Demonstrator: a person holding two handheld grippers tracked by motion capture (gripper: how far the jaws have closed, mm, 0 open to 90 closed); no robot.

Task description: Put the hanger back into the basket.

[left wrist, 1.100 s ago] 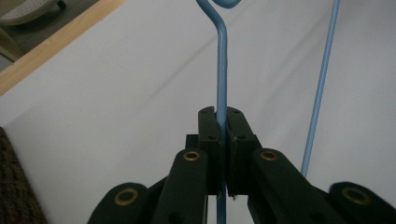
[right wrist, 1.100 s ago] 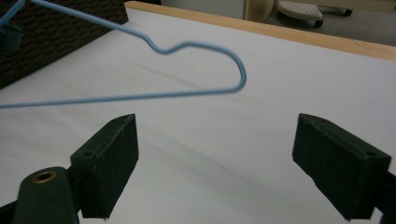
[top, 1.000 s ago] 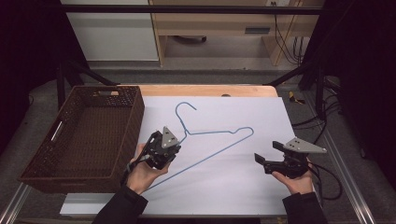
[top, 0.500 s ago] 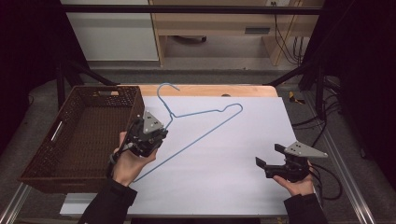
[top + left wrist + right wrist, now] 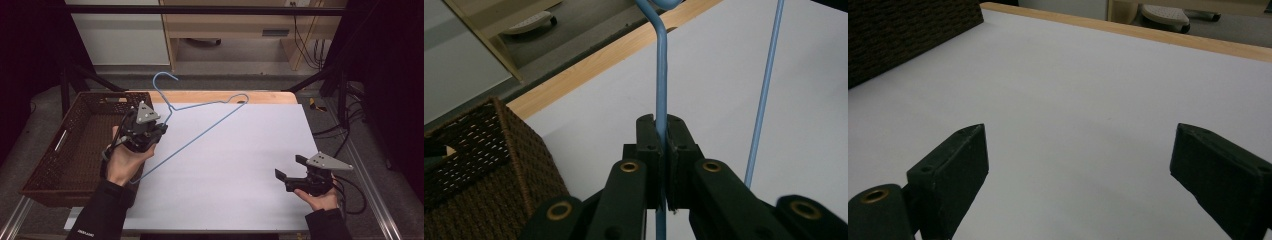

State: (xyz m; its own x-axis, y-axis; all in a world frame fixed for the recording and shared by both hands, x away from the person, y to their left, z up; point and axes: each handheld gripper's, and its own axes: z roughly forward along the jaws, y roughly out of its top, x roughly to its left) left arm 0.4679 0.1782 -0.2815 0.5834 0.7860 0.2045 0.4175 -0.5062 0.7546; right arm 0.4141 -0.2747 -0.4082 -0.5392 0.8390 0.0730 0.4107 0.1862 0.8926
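blue wire hanger [image 5: 200, 116]: light, thin, springy, slick. your left gripper [image 5: 145, 131] is clamped on its neck below the hook, lifted beside the basket [image 5: 75, 145]. your right gripper [image 5: 295, 176] rests spread, holding nothing.

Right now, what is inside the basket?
The basket looks empty: the high view shows its bare woven floor and far wall. The left gripper, shut on the hanger, and the hand cover its right rim. The near wall hides the strip behind it.
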